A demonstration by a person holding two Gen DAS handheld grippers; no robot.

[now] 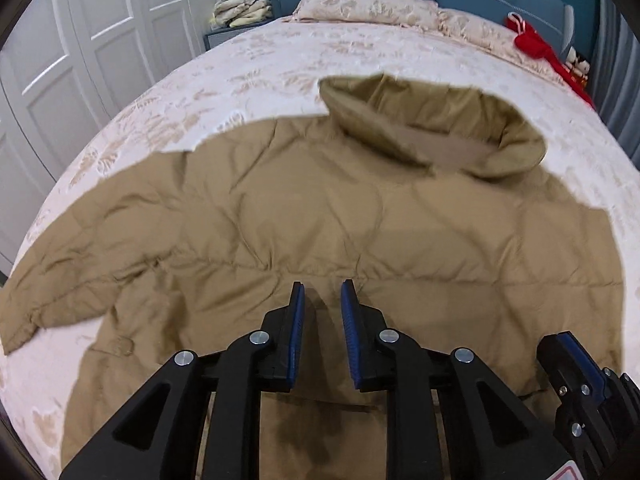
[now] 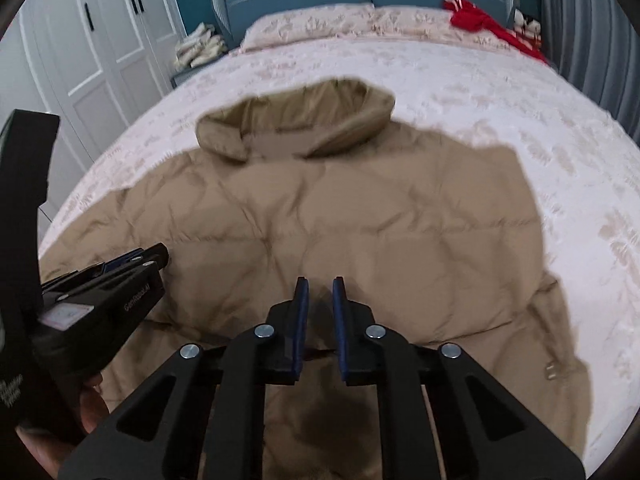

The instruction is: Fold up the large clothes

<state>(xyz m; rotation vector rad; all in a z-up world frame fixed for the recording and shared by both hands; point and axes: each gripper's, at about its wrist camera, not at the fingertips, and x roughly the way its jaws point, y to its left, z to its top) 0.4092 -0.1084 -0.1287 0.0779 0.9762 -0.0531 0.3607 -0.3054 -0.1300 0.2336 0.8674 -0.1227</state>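
coat: tan quilted hooded coat (image 1: pixel 320 216) lies spread flat on the bed (image 1: pixel 248 60), hood toward the pillows (image 1: pixel 372 8) | left claw (image 1: pixel 322 312): fingers slightly spread, holding nothing, above the coat's lower back | right claw (image 2: pixel 319 304): likewise parted, empty, just beside the left

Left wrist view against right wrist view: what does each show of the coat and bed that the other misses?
Only the left wrist view shows the tan quilted puffer coat's long sleeve stretched out to the left edge. Only the right wrist view shows the metal buckle by the coat's right hem and red stickers on the white wardrobe. Both show the hood, floral bedspread, red cloth, and open left claw and right claw over the coat.
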